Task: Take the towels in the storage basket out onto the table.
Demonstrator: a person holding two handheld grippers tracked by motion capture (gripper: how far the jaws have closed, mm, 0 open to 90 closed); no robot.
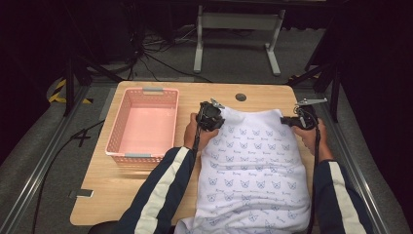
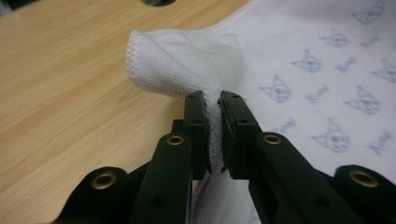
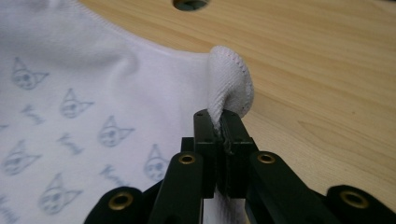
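Two far corners of the white cat-print cloth (image 1: 253,170) are pinched, one in each tool. The left hand-held gripper (image 2: 213,109) is clamped on the cloth's left corner, the right hand-held gripper (image 3: 218,122) on its right corner. The cloth lies spread on the wooden worktop (image 1: 97,190), beside a pink basket (image 1: 117,127) at its left.

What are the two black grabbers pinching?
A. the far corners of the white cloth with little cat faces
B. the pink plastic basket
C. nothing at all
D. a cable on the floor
A: the left gripper and the right gripper are each shut on a far corner of the white cat-print cloth, while the pink plastic basket sits apart to the left.
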